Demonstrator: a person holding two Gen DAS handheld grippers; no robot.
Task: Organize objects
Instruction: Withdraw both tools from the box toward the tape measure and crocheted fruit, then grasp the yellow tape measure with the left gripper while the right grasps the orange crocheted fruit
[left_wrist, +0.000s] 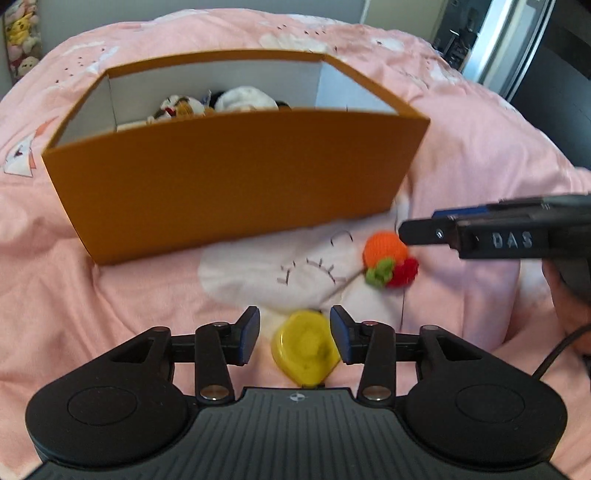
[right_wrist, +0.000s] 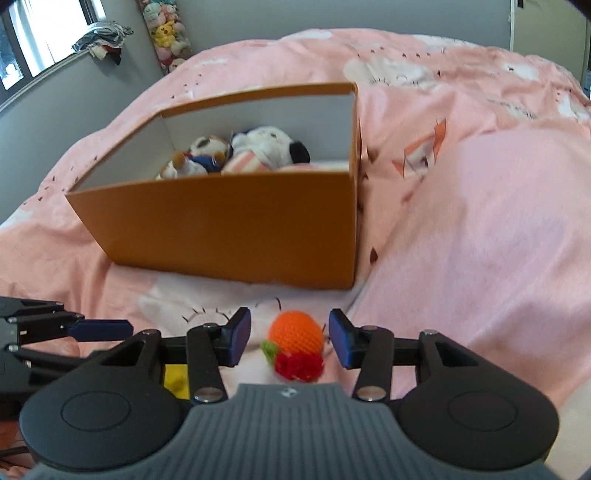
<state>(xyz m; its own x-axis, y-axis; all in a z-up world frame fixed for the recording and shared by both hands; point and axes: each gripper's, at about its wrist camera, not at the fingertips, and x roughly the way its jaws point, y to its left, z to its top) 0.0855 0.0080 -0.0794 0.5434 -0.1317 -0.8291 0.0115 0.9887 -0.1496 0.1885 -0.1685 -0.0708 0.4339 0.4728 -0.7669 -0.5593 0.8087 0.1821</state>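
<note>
An orange cardboard box (left_wrist: 229, 177) stands open on the pink bed, with plush toys (right_wrist: 251, 151) inside it. A yellow plastic toy (left_wrist: 304, 349) lies on the cover between the fingers of my left gripper (left_wrist: 294, 332). That gripper is open, with a clear gap at its left pad. A crocheted orange, red and green fruit toy (right_wrist: 295, 343) lies between the fingers of my right gripper (right_wrist: 290, 338), which is open with gaps on both sides. In the left wrist view the fruit toy (left_wrist: 388, 258) sits just under the right gripper's finger (left_wrist: 424, 232).
The pink duvet (right_wrist: 480, 240) bulges up to the right of the box. A strip of hanging plush toys (right_wrist: 166, 33) and a window (right_wrist: 40, 40) are on the grey wall behind. Dark furniture (left_wrist: 546, 74) stands beyond the bed's far right.
</note>
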